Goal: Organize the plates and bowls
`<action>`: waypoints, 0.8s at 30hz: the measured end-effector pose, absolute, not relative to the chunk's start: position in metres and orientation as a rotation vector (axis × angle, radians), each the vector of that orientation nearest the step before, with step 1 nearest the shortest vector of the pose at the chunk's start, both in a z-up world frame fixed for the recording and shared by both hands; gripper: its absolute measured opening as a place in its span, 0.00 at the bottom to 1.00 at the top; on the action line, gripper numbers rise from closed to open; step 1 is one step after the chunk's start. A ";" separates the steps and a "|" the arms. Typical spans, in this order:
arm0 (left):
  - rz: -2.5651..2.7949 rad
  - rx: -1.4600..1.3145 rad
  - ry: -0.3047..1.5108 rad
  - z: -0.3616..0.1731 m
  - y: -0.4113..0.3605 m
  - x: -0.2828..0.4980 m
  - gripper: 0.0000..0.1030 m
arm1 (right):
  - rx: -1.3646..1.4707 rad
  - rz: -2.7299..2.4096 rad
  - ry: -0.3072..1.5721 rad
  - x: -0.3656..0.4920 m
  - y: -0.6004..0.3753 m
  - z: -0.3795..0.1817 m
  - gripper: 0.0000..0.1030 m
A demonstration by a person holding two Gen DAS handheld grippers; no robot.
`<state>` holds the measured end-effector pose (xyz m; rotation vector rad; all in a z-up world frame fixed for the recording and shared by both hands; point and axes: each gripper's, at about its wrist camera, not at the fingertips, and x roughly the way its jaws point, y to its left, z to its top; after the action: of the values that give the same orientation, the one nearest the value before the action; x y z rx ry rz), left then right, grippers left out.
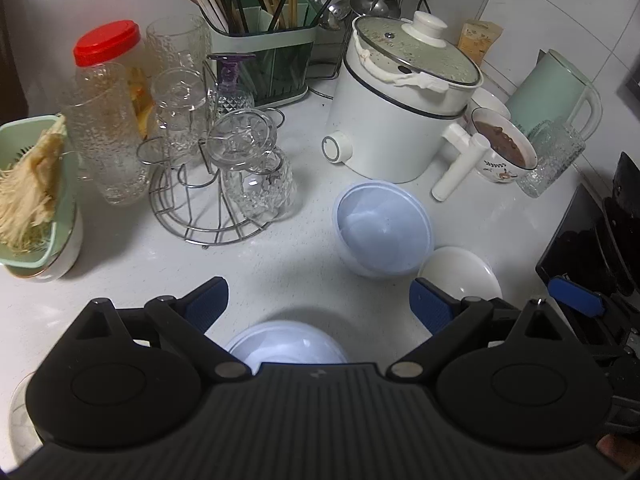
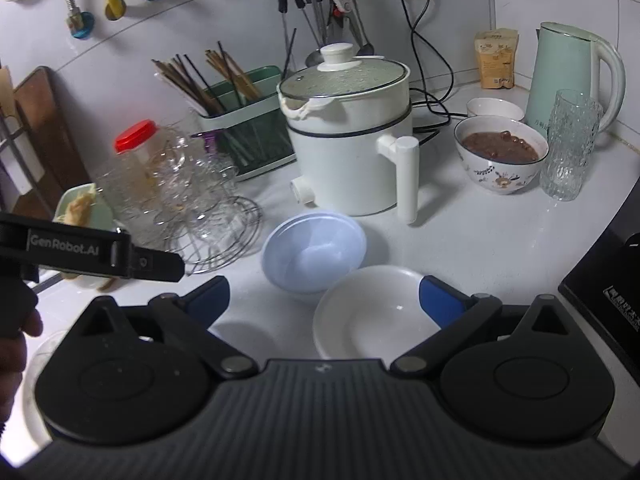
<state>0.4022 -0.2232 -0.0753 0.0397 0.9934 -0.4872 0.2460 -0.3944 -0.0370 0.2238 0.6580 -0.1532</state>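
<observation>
A pale blue bowl (image 1: 384,232) sits on the white counter, tilted, leaning against a white bowl (image 1: 460,276). A second pale blue bowl (image 1: 286,346) lies just under my left gripper (image 1: 320,304), which is open and empty above it. In the right wrist view the blue bowl (image 2: 314,250) rests beside the white bowl (image 2: 372,312). My right gripper (image 2: 324,300) is open, its right finger over the white bowl's rim, holding nothing.
A white electric pot (image 1: 400,108) stands behind the bowls. A wire rack with glasses (image 1: 216,176) is at left, a chopstick holder (image 1: 264,52) behind it. A bowl of brown food (image 2: 500,152), a tall glass (image 2: 570,144) and a kettle (image 2: 572,72) stand at right. A black appliance (image 2: 608,280) borders the right.
</observation>
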 end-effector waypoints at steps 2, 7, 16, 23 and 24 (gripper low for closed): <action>-0.498 0.038 0.994 -0.080 -0.226 0.408 0.96 | 0.225 -0.160 0.656 0.252 -0.398 -0.040 0.97; -0.541 0.035 0.986 -0.089 -0.233 0.420 0.95 | 0.224 -0.147 0.652 0.267 -0.402 -0.047 0.78; -0.589 -0.028 0.968 -0.102 -0.235 0.445 0.78 | 0.252 -0.150 0.668 0.296 -0.411 -0.062 0.59; -0.611 -0.070 1.017 -0.128 -0.243 0.465 0.61 | 0.280 -0.185 0.704 0.320 -0.428 -0.080 0.45; -0.615 -0.073 1.022 -0.132 -0.246 0.467 0.59 | 0.280 -0.187 0.709 0.324 -0.431 -0.082 0.44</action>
<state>0.4670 -0.2455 -0.1315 -0.0728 1.0218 -0.6154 0.3240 -0.4307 -0.0822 0.2801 0.7087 -0.1870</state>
